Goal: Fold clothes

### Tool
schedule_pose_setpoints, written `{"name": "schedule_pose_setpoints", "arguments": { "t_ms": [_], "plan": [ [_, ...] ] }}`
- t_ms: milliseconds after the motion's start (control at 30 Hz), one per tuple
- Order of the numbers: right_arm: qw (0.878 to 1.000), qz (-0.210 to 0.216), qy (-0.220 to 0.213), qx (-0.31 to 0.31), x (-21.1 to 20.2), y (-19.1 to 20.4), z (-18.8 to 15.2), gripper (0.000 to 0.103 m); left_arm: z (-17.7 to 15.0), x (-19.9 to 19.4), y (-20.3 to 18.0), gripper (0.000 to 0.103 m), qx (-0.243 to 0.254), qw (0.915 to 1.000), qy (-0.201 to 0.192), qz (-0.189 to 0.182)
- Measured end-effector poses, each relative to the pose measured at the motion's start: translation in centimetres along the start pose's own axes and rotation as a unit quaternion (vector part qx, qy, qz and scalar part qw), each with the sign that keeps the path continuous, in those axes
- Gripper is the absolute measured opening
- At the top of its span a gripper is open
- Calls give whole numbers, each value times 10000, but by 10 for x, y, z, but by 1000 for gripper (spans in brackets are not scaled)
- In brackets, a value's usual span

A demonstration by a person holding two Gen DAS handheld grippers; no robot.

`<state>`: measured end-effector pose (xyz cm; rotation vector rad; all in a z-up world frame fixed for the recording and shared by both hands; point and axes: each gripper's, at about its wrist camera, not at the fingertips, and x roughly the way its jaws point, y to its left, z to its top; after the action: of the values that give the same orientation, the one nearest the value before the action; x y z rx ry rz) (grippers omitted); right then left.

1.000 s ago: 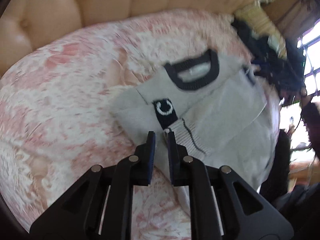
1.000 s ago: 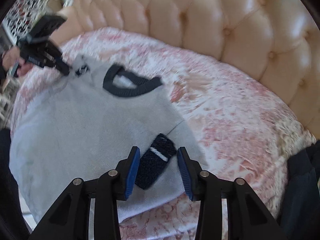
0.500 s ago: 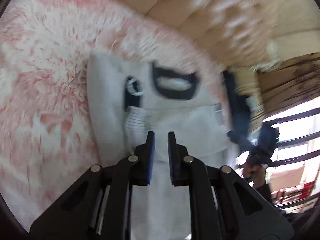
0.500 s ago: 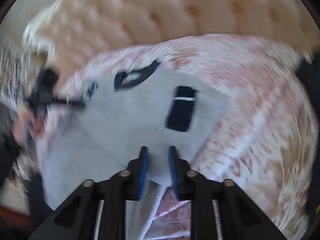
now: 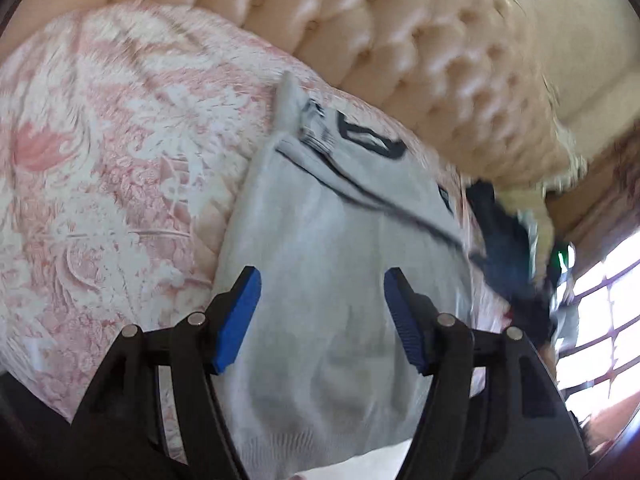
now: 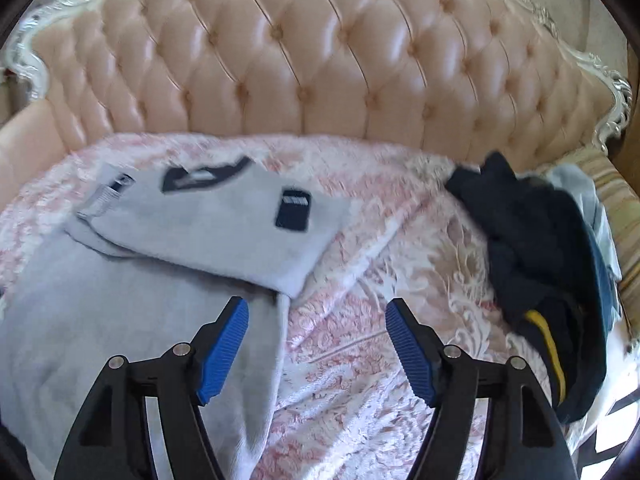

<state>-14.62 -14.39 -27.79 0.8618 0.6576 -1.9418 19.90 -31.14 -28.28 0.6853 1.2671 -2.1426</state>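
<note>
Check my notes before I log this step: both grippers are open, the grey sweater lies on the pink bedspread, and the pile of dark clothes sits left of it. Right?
Not quite. In the right wrist view the pile of dark clothes sits right of the grey sweater, not left. The rest holds: left gripper and right gripper are open, the sweater on the pink bedspread.

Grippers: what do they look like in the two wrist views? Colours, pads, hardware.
Both match. The left gripper and right gripper each have two black angular fingers with open triangular cut-outs, silver round pivot pins along the linkage, and blue ribbed pads on the inner faces of the tips. No cables, markings, hands or sleeves show in either view.
</note>
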Motion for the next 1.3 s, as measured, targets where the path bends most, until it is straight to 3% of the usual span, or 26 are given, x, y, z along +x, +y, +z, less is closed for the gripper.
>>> {"name": "schedule_pose_setpoints", "arguments": {
  "t_ms": [133,367,567,667,867,967,1100,1300],
  "plan": [
    [9996,-53,290,-51,18,3,-2,56,-28,-9,-8,68,95,9999,-37,123],
    [9986,-251,409,-213,32,16,6,55,-24,-13,-3,68,88,9999,-96,71],
    [9912,-41,740,1096,44,-9,10,52,-24,-15,-2,68,60,9999,-105,37],
    [9802,56,767,1822,40,-21,5,46,-24,-14,-3,68,84,9999,-102,7],
    [9577,473,604,2775,32,-39,-4,50,-24,-12,-5,68,165,9998,-70,-44],
    [9657,88,623,2518,31,-32,-2,53,-23,-10,-6,68,129,9999,-28,-50],
    [9820,-719,459,1685,22,-9,4,65,-23,-9,-5,68,194,9998,-4,-41],
    [9889,-1221,156,837,10,8,7,66,-24,-7,-2,68,146,9999,46,-41]
  ]
}}
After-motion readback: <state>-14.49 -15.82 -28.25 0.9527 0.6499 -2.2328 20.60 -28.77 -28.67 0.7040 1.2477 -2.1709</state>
